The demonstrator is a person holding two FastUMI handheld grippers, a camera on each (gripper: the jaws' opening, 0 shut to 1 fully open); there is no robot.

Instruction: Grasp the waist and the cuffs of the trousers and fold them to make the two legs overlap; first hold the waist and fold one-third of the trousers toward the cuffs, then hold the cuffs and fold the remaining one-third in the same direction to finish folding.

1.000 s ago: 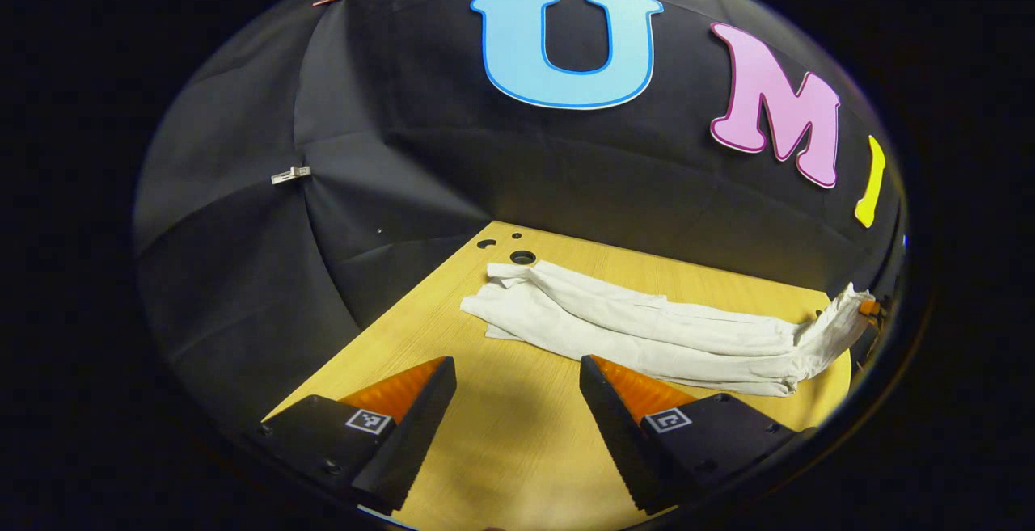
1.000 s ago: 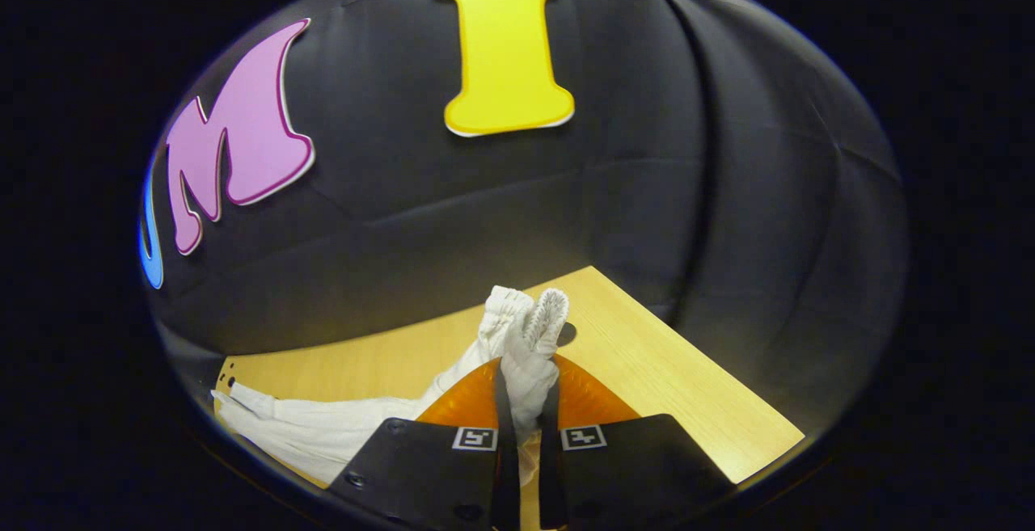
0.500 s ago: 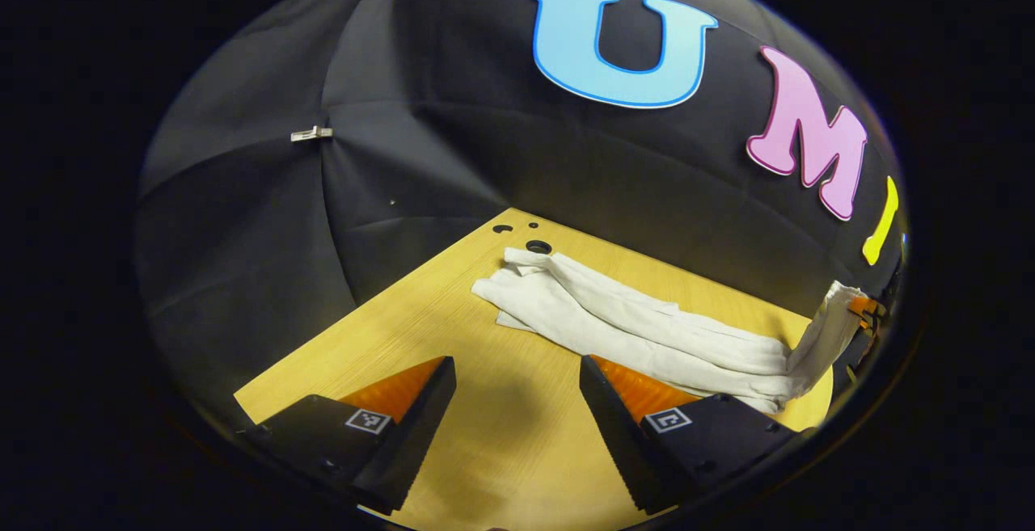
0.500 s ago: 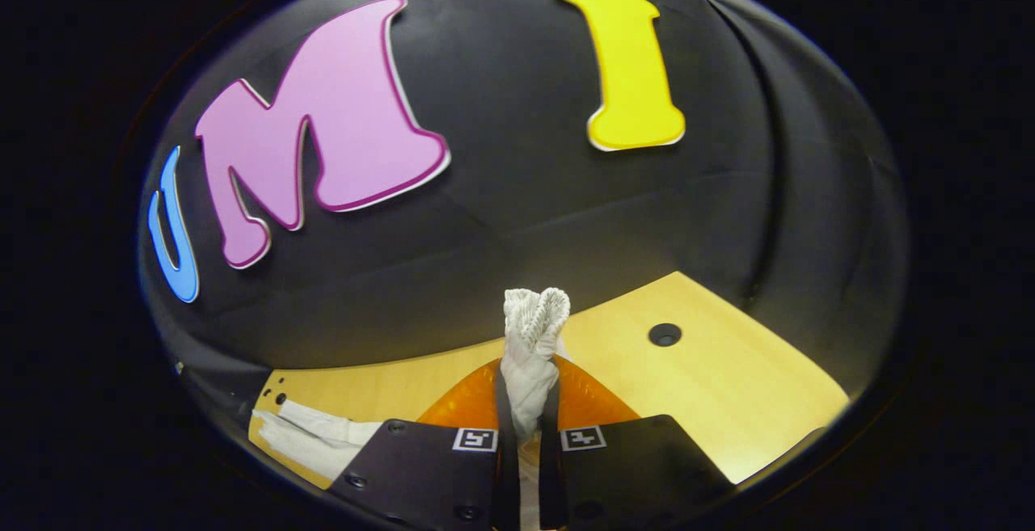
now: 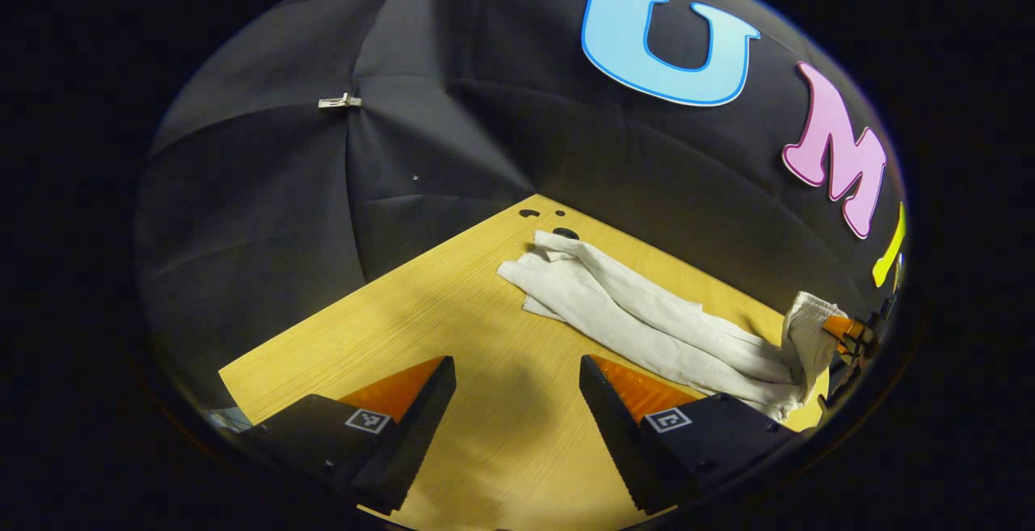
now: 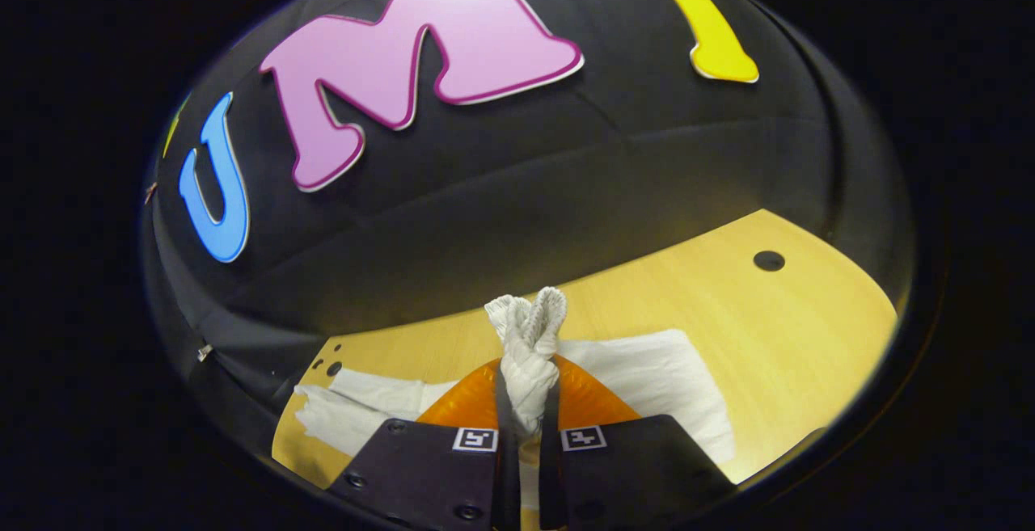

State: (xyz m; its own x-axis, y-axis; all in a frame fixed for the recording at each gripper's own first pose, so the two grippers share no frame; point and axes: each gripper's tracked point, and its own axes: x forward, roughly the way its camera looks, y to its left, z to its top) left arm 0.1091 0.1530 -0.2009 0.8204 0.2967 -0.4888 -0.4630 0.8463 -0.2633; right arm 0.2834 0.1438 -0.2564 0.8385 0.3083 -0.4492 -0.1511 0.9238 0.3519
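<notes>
Right gripper view showed the right gripper [image 6: 526, 402] clamped on the trousers' waist [image 6: 530, 329], lifted above the table [image 6: 776, 329] mid first fold; the left gripper [image 5: 517, 402] hung apart. Next, judging: carry toward the cuffs [image 5: 538, 268] at ten o'clock.

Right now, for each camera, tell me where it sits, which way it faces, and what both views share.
Left gripper view: rides on the left gripper, low over the table, facing the booth's back corner; its own two fingers stand apart over bare wood, and the right gripper shows at the far right edge.
Right gripper view: rides on the right gripper, facing the back wall; its fingers are closed on the trousers' bunched waist.
Shared: the white trousers lying along the table, and the wooden table itself.
</notes>
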